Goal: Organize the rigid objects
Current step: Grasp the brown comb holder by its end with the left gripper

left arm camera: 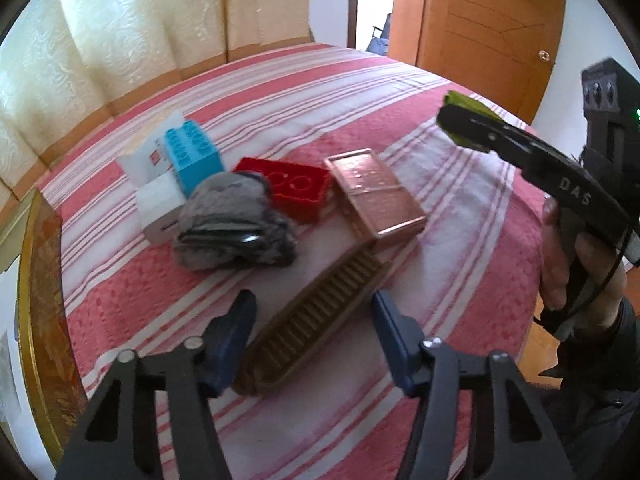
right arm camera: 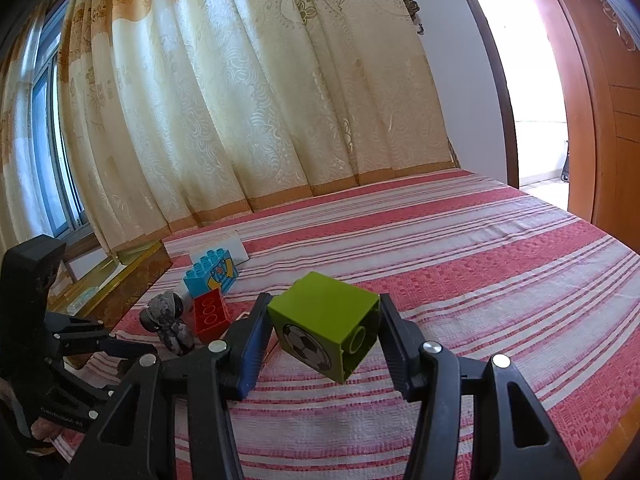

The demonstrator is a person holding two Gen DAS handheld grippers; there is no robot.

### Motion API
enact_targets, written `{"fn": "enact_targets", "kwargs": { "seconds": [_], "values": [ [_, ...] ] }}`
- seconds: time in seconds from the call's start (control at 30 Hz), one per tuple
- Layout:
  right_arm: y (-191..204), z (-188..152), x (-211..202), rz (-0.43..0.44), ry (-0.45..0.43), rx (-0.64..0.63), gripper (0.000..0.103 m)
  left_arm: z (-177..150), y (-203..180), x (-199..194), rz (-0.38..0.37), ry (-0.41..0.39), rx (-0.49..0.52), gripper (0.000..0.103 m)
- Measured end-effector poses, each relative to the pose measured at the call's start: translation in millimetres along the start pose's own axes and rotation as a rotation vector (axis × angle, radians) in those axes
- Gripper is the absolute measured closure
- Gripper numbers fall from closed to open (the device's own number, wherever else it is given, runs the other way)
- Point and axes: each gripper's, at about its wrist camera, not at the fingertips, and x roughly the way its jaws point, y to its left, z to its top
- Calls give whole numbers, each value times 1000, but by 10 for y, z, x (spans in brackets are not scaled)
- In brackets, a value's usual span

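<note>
Biggest thing here is the bed (left arm camera: 460,200), covered in a woven red-and-white striped spread with a nubby texture. Behind it hang cream curtains (right arm camera: 248,100) with a swirly embossed pattern and tan bands, and off to the side there's a glossy orange-brown wooden door (left arm camera: 488,32).

On the spread, a loose cluster: a rose-gold metallic rectangular case (left arm camera: 374,194) lying flat, a long brown ribbed tray-shaped piece (left arm camera: 312,320) touching its near corner, a crumpled grey fuzzy cloth (left arm camera: 236,222), a red studded plastic brick (left arm camera: 290,190) partly behind the cloth, a light-blue studded brick (left arm camera: 194,156) resting against a white box (left arm camera: 160,204).

The left gripper (left arm camera: 314,340) hovers over the ribbed piece with its blue-padded fingers spread wide, gripping nothing.

The right gripper (right arm camera: 324,344) is clamped on a lime-green plastic cube (right arm camera: 326,334) with a soccer ball print and a round socket on one face, held tilted above the spread, well apart from the cluster.
</note>
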Motion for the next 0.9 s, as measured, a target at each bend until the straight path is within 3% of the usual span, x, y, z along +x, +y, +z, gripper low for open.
{"fn": "enact_targets", "kwargs": {
  "seconds": [0.1,0.17,0.3,0.73,0.9],
  "values": [
    [4,-1,1,1,1,-1,49,-10,-35,-34,6,-14,-16,61],
    [-3,-3,-2,-1,0,1,49,-35,-3,-57,16,-28,-43,79],
    [45,-3,-4,-24,-3,-20,49,-136,53,-112,15,-68,-102,79],
    [164,51,37,-64,22,-60,49,-314,53,-400,256,-226,-165,80],
    [322,128,6,-74,-7,-112,49,-361,98,-507,312,-297,-191,79]
  ]
}}
